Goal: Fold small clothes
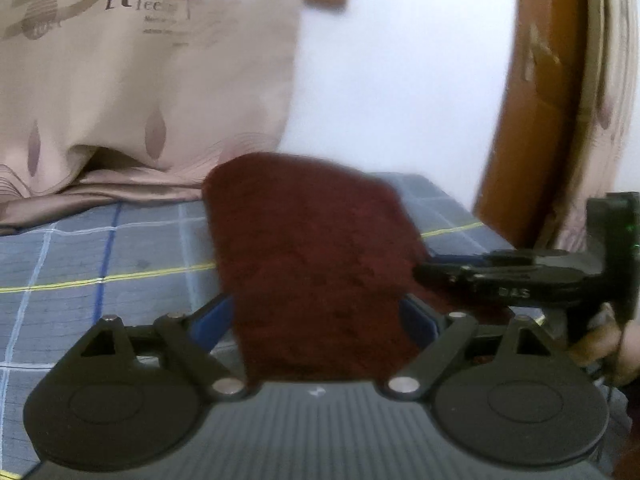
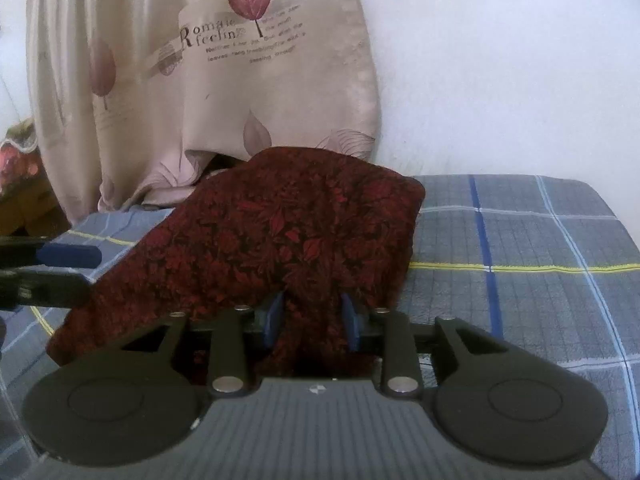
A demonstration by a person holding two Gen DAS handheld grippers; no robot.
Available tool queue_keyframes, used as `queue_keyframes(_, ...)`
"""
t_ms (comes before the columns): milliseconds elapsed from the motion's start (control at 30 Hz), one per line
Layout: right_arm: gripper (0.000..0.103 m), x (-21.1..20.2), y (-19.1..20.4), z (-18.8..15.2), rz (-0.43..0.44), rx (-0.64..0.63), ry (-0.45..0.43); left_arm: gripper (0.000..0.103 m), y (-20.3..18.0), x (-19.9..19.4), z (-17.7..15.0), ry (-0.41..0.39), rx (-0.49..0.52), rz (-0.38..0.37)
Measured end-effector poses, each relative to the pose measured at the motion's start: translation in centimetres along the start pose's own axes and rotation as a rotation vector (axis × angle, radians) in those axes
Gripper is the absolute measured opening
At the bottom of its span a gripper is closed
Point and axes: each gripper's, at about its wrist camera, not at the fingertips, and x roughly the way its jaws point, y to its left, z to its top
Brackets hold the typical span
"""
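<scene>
Holding the cloth on the bed, my right claw pinches a bunch narrowly; left claw stands wide around its edge; pulling toward 6 o'clock could drag the fold loose

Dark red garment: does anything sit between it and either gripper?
Nothing visible does. The dark red garment lies on the plaid sheet, already between the fingers of the left gripper and the right gripper.
</scene>
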Motion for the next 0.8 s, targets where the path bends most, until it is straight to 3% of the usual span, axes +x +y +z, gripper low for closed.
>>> queue_keyframes(67, 0.042, -0.4, -0.2, 0.1, -0.002, 0.021, 0.004, 0.090, 0.1, 0.0, 0.1, 0.004, 0.007, 0.023)
queue_keyframes(133, 0.069, -0.7, -0.4, 0.0, -0.027, 0.035, 0.007, 0.090, 0.1, 0.2, 0.3, 0.012, 0.022, 0.053)
queue_keyframes(167, 0.073, -0.8, -0.6, -0.2, -0.034, 0.049, 0.011, 0.090, 0.1, 0.4, 0.4, 0.017, 0.030, 0.065)
queue_keyframes(367, 0.078, -1.0, -1.1, -0.6, -0.049, 0.109, 0.014, 0.090, -0.1, 1.1, 0.5, 0.046, 0.046, 0.106)
queue_keyframes(600, 0.095, -0.7, -1.2, -0.3, -0.071, 0.122, 0.031, 0.091, 0.4, 1.8, 0.6, 0.057, 0.039, 0.138)
queue_keyframes(800, 0.100, -0.2, -2.2, -0.8, -0.040, 0.190, 0.043, 0.095, 0.8, 2.6, 0.6, 0.066, 0.041, 0.152)
